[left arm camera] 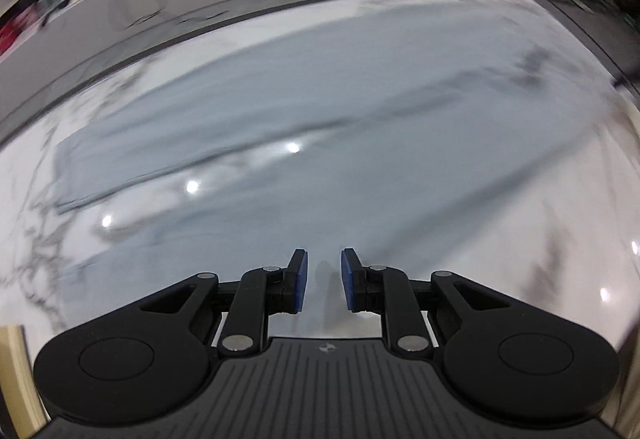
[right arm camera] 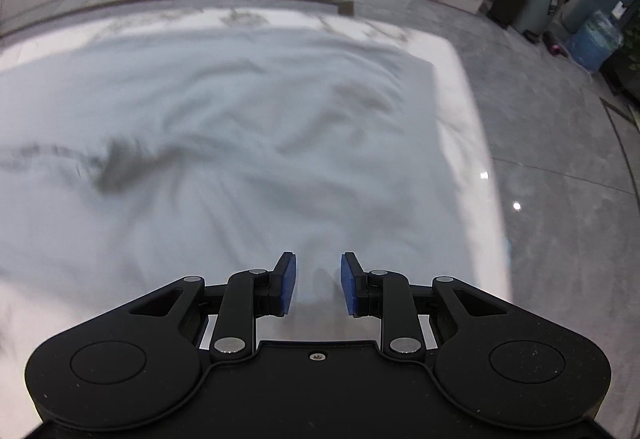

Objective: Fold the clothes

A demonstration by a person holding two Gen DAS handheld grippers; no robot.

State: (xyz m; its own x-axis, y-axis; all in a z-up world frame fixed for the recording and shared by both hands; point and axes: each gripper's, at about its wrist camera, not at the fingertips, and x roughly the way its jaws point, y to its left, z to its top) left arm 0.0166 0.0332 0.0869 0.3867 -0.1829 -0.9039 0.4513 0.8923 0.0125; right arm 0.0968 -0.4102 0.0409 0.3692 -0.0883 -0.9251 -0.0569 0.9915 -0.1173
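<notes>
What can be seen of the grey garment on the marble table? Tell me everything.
The grey garment is a pale blue-grey, soft-looking cloth spread flat over the white marble table, wrinkled with a dark crease. In the left wrist view its long part ends in a straight hem. Both open grippers hang above it, gripping nothing. Motion blur hides finer details.

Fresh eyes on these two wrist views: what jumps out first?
The pale grey garment spread wrinkled over most of the white marble table, filling the right wrist view. Next, the open blue-padded fingers in the foreground: left gripper and right gripper, both empty over the cloth. The left view is motion-blurred.
</notes>
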